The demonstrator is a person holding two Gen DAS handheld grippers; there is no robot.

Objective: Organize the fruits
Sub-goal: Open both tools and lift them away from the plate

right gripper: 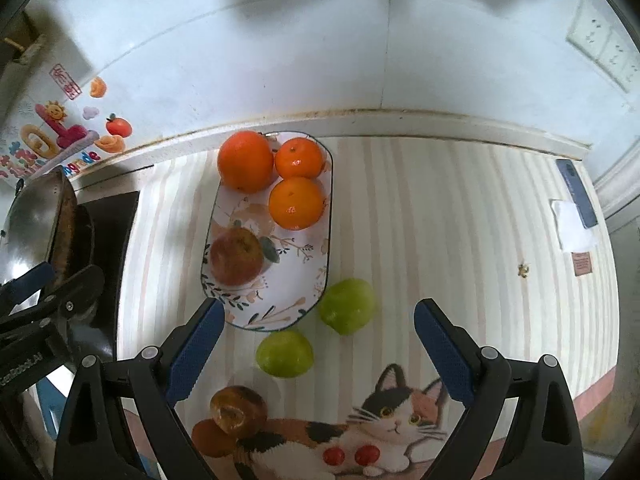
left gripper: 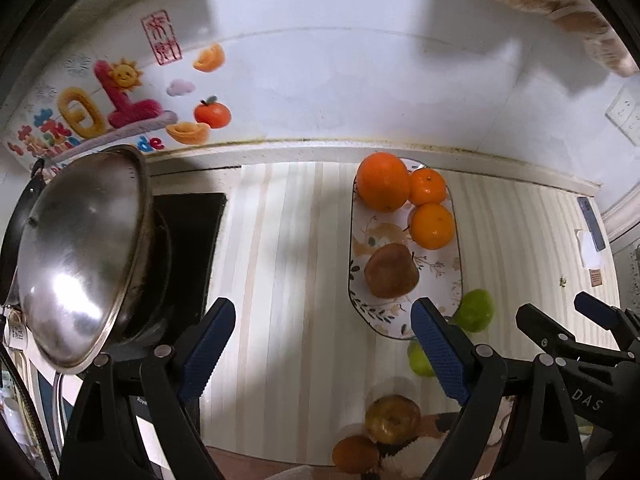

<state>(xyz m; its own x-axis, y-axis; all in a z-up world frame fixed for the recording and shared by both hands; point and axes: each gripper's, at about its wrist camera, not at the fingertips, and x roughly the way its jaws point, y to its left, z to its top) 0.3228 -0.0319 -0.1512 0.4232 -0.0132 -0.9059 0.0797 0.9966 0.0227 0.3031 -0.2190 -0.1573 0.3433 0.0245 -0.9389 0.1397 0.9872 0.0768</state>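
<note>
The oval floral tray (right gripper: 320, 240), in the upper middle of the right wrist view, already carries four fruits: a large orange (right gripper: 245, 161) at its far end, two smaller mandarins (right gripper: 299, 157) (right gripper: 296, 203) touching it on the right side, and a reddish apple (right gripper: 237, 255) lying alone nearer the camera. The near right part of the tray is bare.

Four fruits are left on the striped mat (right gripper: 440, 220). Two green apples (right gripper: 347, 305) (right gripper: 284, 353) lie just beside the tray's near rim, in the lower middle of the frame. A brownish apple (right gripper: 239, 406) and a darker orange fruit (right gripper: 210, 438), possibly another mandarin though it is shadowed, touch each other at the lower left, on the cat print.

So the job looks about half done.

The right gripper (right gripper: 320, 348) hangs with its jaws spread wide and empty, the nearer green apple lying between them. The left gripper (left gripper: 322, 350), in the lower part of the left wrist view, is likewise spread and holds nothing.
</note>
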